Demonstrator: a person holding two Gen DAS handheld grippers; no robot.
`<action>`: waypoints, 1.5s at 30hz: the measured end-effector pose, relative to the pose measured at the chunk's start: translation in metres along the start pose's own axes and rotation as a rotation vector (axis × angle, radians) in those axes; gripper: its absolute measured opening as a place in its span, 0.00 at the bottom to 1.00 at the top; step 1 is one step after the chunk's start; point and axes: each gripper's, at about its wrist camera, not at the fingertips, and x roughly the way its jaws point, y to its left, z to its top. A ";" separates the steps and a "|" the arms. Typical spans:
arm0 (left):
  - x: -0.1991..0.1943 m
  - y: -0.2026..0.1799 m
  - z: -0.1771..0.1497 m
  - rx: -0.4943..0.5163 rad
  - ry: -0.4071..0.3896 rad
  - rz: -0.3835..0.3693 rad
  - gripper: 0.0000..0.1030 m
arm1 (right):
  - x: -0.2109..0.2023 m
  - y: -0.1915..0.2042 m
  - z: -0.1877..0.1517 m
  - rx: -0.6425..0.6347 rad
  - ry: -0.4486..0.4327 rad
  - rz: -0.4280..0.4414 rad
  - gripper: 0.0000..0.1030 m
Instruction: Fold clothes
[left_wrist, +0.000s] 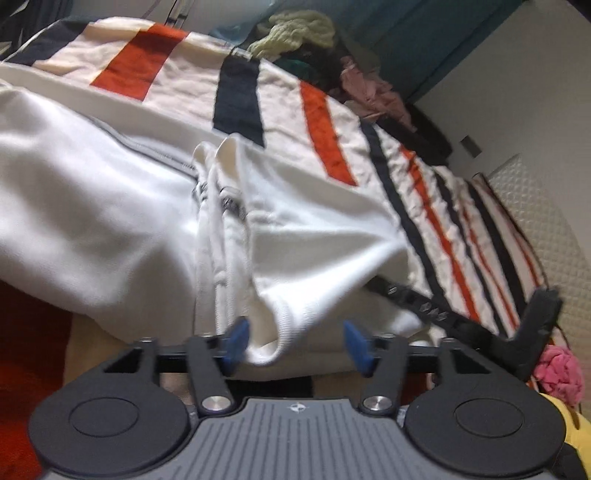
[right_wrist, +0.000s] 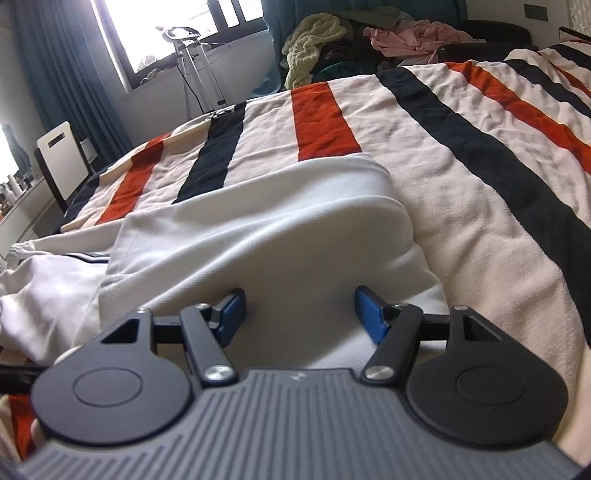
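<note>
The left gripper (left_wrist: 295, 343) has its blue fingers (left_wrist: 236, 341) spread wide, the ribbed hem of a white knit zip-up garment (left_wrist: 129, 229) sagging between them, not pinched. The right gripper (right_wrist: 300, 314) likewise holds its blue fingers (right_wrist: 369, 314) wide, a fold of the white cloth (right_wrist: 258, 236) lying between and ahead of them on the bed's cream blanket with orange and navy stripes (right_wrist: 461, 147)
</note>
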 end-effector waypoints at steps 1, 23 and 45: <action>-0.006 -0.005 -0.001 0.021 -0.030 0.028 0.77 | 0.000 0.000 0.000 -0.002 0.000 -0.001 0.66; 0.101 0.015 0.106 0.155 -0.146 0.091 0.57 | -0.002 -0.002 0.002 0.023 -0.024 -0.016 0.66; 0.124 0.025 0.119 0.209 -0.189 0.206 0.37 | 0.013 0.021 0.000 -0.085 -0.031 -0.017 0.67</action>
